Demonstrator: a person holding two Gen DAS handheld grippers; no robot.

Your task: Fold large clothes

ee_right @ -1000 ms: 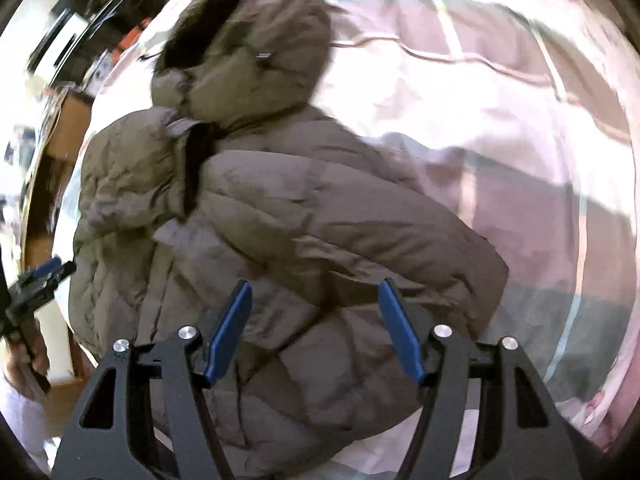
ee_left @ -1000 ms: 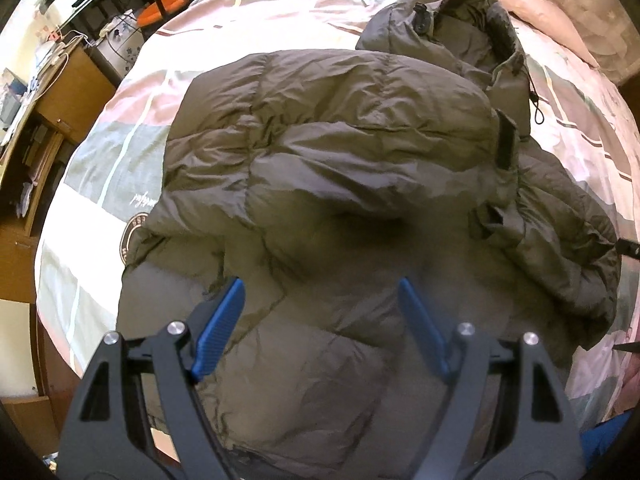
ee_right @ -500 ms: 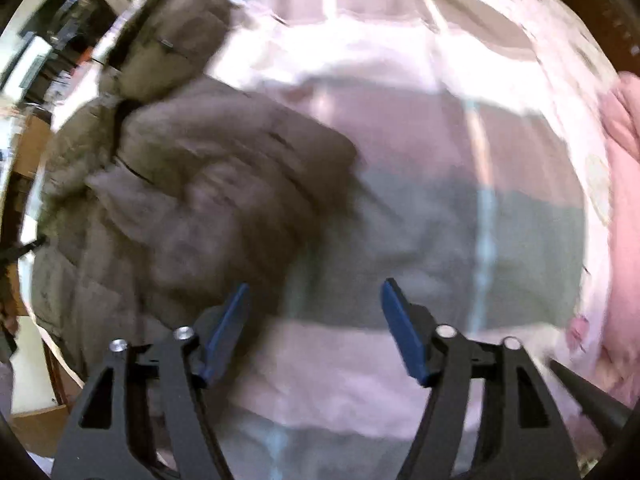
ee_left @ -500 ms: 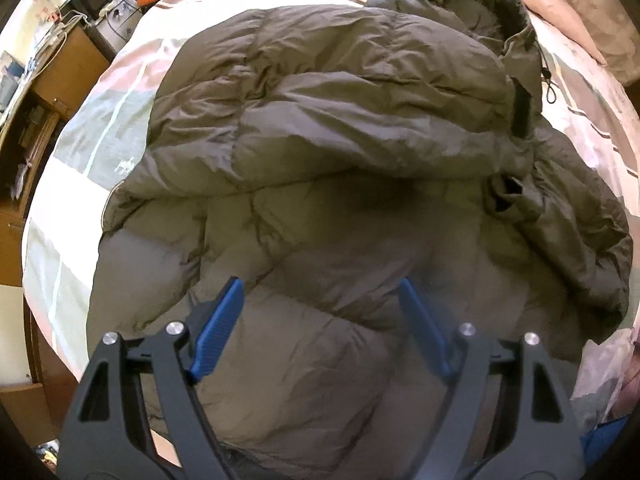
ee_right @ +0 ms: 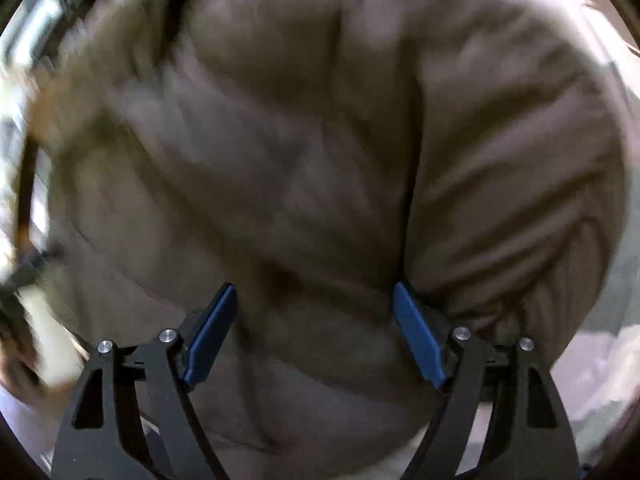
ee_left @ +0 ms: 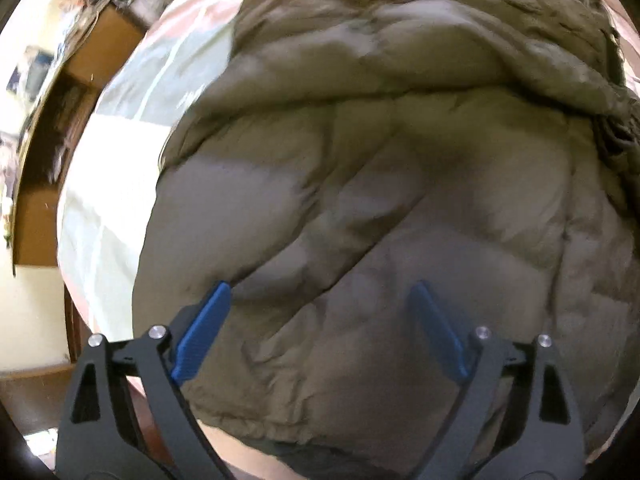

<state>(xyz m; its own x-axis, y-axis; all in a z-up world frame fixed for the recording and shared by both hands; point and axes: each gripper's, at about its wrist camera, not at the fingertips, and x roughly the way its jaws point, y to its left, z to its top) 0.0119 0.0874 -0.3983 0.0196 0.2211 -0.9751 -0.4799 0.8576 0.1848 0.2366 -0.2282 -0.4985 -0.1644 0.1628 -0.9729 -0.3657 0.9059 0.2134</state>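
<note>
A large olive-brown puffer jacket [ee_left: 400, 160] lies spread on the bed and fills most of both wrist views. My left gripper [ee_left: 320, 285] points steeply down just above its lower panel, near the left hem. Its jaws are opening, and only the jacket's flat surface shows beneath them. In the blurred right wrist view, my right gripper [ee_right: 314, 285] hangs open close over the jacket [ee_right: 320, 140]. Its right blue fingertip sits at the foot of a deep fold. Neither gripper holds fabric.
The jacket rests on a bed cover [ee_left: 116, 168] with pale green, white and pink stripes, which also shows at the right edge [ee_right: 624, 300]. Wooden furniture [ee_left: 100, 48] with clutter stands beyond the bed's left side.
Both grippers have dropped toward the jacket, which now looks much larger. The right view swung from bare bed cover back over the jacket. The left jaws stand slightly wider.
</note>
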